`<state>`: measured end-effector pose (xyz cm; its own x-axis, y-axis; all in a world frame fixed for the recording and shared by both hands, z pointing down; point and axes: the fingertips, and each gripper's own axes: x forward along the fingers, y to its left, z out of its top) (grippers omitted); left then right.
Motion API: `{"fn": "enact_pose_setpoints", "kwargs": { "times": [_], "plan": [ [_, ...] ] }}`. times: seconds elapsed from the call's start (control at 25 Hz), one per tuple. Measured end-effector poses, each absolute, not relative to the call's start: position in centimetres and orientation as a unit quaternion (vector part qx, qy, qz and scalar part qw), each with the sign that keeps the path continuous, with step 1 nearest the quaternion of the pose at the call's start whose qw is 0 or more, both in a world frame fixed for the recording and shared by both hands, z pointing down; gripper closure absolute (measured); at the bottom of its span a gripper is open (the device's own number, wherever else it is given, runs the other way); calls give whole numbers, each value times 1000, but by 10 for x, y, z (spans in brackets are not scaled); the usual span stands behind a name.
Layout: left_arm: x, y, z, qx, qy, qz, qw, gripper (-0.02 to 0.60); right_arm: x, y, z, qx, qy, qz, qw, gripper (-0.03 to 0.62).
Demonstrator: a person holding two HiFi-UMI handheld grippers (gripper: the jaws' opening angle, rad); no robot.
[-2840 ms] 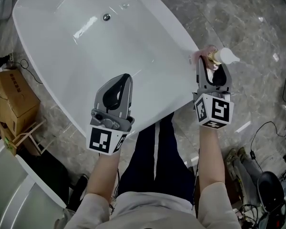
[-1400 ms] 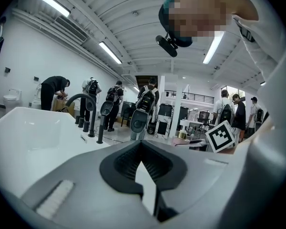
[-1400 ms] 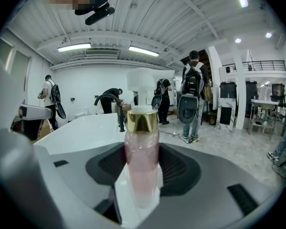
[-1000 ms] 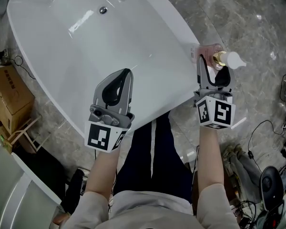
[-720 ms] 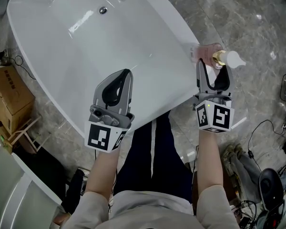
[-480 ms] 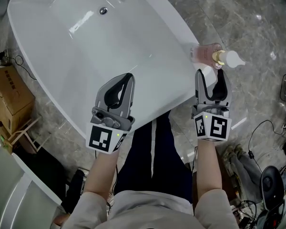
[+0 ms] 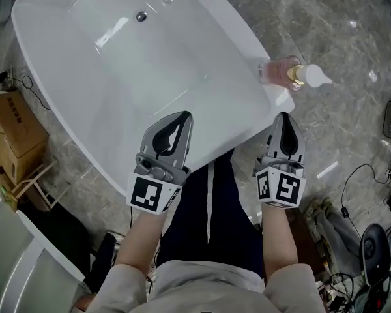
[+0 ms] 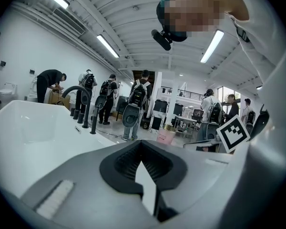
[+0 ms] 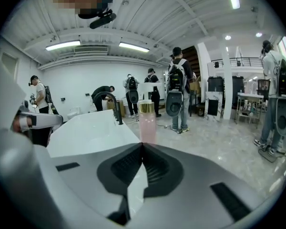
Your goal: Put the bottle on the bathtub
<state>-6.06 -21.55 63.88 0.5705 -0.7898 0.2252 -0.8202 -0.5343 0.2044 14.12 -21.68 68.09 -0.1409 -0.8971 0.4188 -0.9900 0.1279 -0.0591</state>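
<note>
Bottle [image 7: 283, 72] stands on bathtub [image 7: 150, 77] rim, directly ahead of right gripper [image 7: 285, 116], apart. Left gripper [image 7: 182, 115] lies alongside, over tub's near edge.

- Cardboard box [image 7: 13, 132] at nine o'clock in the head view, on the grey marble floor [image 7: 326, 31].
- Black cable [image 7: 363, 168] at four o'clock.
- Person with backpack [image 9: 175, 87] standing at twelve o'clock in the right gripper view.

Tub [image 7: 182, 64] is super glossy, smooth white, and the floor [image 7: 339, 38] looks like polished grey marble. Bottle [image 7: 280, 72] is see-through pink plastic with a shiny gold collar; the box [image 7: 16, 135] is plain matt cardboard.
</note>
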Motion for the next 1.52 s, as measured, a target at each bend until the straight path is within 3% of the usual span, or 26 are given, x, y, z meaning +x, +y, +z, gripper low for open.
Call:
{"fn": "enact_pose_setpoints", "kwargs": {
  "times": [0.76, 1.52],
  "plan": [
    [-73, -206, 583, 868, -478, 50, 125, 574, 115, -191, 631, 624, -750, 164, 144, 588],
    [-99, -214, 384, 864, -502, 28, 41, 574, 80, -183, 450, 595, -783, 150, 102, 588]
  ]
}}
